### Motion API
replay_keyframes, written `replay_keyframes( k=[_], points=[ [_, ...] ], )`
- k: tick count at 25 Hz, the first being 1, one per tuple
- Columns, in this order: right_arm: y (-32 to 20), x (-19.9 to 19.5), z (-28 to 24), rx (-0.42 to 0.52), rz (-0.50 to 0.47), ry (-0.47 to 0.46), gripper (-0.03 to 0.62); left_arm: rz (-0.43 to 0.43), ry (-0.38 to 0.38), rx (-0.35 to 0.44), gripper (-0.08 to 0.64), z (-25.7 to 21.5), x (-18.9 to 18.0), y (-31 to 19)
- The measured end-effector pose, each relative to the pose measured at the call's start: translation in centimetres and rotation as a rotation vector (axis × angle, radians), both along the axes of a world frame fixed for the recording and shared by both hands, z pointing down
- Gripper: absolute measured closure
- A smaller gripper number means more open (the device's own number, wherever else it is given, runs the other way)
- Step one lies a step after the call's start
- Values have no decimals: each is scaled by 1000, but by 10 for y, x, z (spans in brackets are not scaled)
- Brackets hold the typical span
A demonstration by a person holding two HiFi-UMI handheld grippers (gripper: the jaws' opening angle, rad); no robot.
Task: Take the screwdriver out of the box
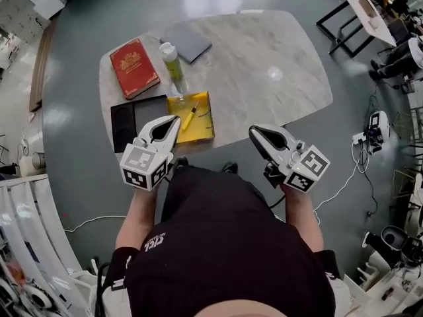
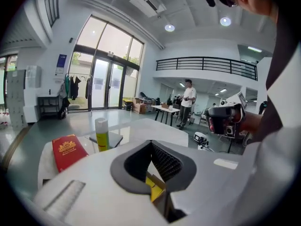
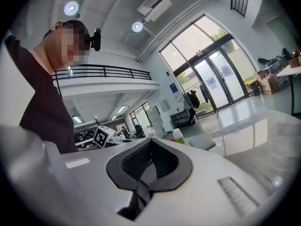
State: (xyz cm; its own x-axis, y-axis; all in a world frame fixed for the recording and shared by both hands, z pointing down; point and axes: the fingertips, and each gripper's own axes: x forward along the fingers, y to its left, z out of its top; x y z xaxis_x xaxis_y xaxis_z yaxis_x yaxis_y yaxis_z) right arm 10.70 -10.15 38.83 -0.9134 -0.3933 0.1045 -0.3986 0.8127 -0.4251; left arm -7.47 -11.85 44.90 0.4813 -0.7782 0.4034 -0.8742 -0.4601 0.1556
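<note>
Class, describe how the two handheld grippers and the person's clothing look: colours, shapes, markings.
The left gripper and right gripper are white tapering shells lined with ribbed black padding. Each carries a white cube with black square markers. The person wears a black short-sleeved top with white print on one sleeve.

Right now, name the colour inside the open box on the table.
Yellow inside the open box, clearest in the head view.
</note>
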Motion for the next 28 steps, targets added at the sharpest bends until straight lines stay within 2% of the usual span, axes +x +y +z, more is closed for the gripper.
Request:
replay_keyframes(
  k=[3,9,15,20,22,24,28],
  points=[
    [0,12,13,-31,-68,1,578,-29,-24,-6,557,1,15,6],
    [-7,12,15,-51,-112,-40,578,7,-88,-61,557,15,28,12],
    [-21,5,18,-77,-108,-42,578,21,-110,-175,557,45,21,0],
    [-25,-15,27,-102,-125,-25,578,85,-121,-261,554,80,24,-12],
    [-25,-18,31,-112,-123,-22,578,117,-121,-288,532,92,27,-16],
    [-27,-17,35,-126,-116,-15,578,137,-124,-307,475,102,29,-21],
    [-32,-13,45,-158,-91,-4,578,159,-144,-351,445,124,28,-28]
  ],
)
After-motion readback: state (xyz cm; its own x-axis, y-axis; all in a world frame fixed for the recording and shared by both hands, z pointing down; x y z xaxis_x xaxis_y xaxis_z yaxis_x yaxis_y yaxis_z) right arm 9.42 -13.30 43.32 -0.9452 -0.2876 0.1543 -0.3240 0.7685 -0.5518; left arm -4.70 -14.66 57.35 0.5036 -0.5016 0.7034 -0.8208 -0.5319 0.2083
